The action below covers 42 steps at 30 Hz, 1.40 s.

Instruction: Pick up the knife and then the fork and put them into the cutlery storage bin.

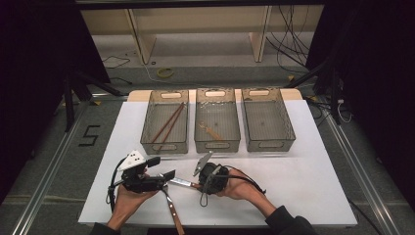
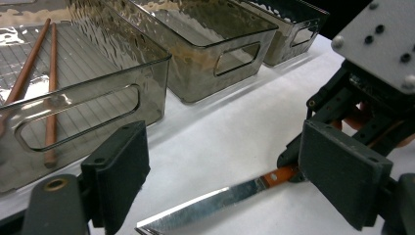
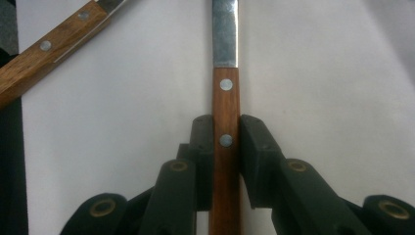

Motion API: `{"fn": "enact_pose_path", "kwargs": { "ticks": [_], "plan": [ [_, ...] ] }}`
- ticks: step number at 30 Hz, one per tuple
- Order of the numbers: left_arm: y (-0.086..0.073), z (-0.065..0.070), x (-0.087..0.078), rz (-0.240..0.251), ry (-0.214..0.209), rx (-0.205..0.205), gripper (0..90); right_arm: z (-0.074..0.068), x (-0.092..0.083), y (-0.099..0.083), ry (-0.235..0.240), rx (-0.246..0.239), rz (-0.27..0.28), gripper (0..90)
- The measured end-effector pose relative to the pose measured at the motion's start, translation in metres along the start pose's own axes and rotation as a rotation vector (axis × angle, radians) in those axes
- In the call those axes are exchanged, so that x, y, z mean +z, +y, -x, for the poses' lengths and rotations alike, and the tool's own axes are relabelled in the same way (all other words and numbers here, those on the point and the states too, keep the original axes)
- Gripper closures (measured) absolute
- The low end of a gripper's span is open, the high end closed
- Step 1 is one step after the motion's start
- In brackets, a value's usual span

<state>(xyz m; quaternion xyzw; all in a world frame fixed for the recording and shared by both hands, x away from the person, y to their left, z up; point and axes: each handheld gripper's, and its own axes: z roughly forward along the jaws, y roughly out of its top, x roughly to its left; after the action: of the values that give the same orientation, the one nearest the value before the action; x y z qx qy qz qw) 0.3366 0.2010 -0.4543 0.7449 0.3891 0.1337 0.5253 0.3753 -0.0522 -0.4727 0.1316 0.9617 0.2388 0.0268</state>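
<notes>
knife [image 3: 225, 73] flat on table, blade toward left gripper [image 2: 225, 171] (agape, empty); right gripper [image 3: 226, 142] clamps handle.

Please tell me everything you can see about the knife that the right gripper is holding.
The knife has a brown wooden handle with two round metal rivets and a flat, shiny steel blade. It lies flat on the white table, in front of the trays. The right gripper clamps its handle from both sides, pads against the wood. Its blade tip points toward the left gripper, whose open jaws stand on either side of it without touching.
</notes>
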Motion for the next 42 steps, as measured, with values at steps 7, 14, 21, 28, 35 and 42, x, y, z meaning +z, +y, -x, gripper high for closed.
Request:
{"fn": "enact_pose_path", "kwargs": {
  "ticks": [7, 14, 21, 28, 35, 42],
  "plan": [
    [0.0, 0.0, -0.001, 0.008, 0.006, -0.003, 18.3, 0.007, -0.009, -0.003, 0.002, 0.036, 0.036, 77.4],
    [0.001, -0.001, -0.002, 0.016, 0.01, -0.004, 18.3, 0.016, -0.021, -0.007, -0.004, 0.087, 0.086, 77.3],
    [0.001, -0.001, -0.002, 0.022, 0.012, -0.007, 18.3, 0.028, -0.045, -0.014, -0.023, 0.138, 0.15, 77.3],
    [0.0, -0.001, -0.002, 0.019, 0.012, -0.005, 18.3, 0.041, -0.074, -0.021, -0.063, 0.188, 0.23, 77.3],
    [0.0, -0.001, -0.002, 0.018, 0.012, -0.006, 18.3, 0.061, -0.1, -0.034, -0.119, 0.259, 0.296, 77.3],
    [0.0, -0.001, -0.002, 0.016, 0.013, -0.006, 18.3, 0.079, -0.124, -0.052, -0.181, 0.331, 0.351, 77.3]
  ]
}}
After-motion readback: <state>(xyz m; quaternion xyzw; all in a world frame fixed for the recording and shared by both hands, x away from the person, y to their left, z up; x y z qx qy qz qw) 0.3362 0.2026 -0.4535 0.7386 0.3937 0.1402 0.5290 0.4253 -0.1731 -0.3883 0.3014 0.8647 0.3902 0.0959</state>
